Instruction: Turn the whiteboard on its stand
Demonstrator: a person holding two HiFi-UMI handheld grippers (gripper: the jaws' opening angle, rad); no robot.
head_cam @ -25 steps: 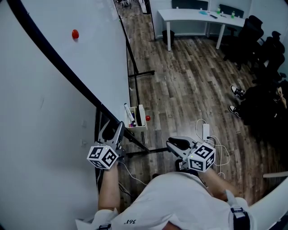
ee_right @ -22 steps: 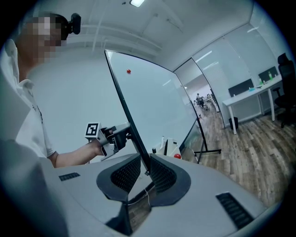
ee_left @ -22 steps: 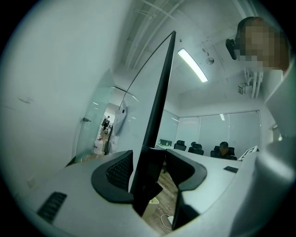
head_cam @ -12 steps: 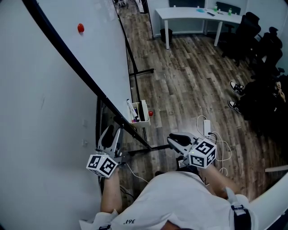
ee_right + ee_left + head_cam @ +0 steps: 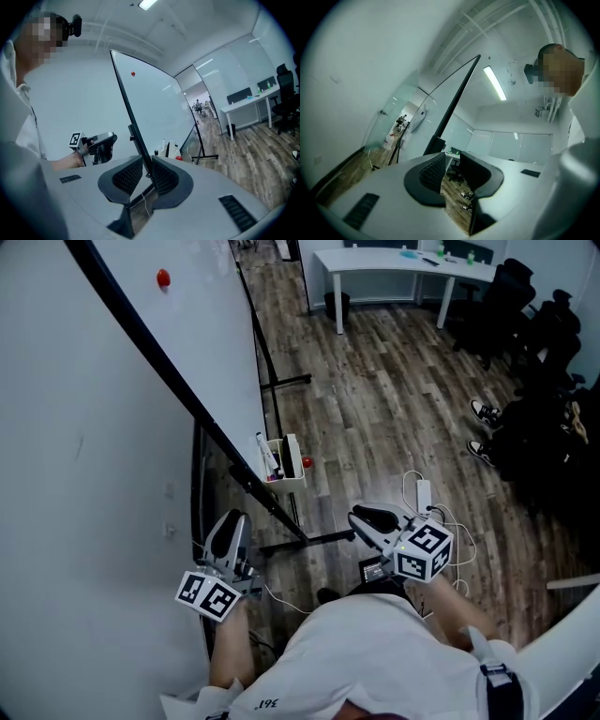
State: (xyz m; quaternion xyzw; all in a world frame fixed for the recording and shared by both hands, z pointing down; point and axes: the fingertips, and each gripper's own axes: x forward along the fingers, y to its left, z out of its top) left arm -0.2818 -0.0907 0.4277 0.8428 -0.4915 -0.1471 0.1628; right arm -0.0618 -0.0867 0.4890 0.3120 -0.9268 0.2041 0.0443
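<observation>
The whiteboard (image 5: 197,324) stands tilted on its black stand (image 5: 281,382), its black frame edge (image 5: 178,390) running diagonally down to a corner near my grippers. A red magnet (image 5: 163,278) sticks to it and a marker tray (image 5: 281,465) hangs at its lower edge. My left gripper (image 5: 231,529) hovers below that corner, clear of the frame. Its jaws are closing with only floor showing between them (image 5: 452,174). My right gripper (image 5: 364,517) is open to the right of the corner. The frame (image 5: 136,136) lines up beyond its jaws (image 5: 146,176).
A white wall (image 5: 75,521) rises close on the left. A power strip with cables (image 5: 422,493) lies on the wood floor by my right gripper. A white desk (image 5: 403,263), black office chairs (image 5: 544,324) and a seated person's shoes (image 5: 486,413) are at the far right.
My left gripper has drawn back from the whiteboard's frame edge toward my body and lower. The right gripper has stayed nearly still.
</observation>
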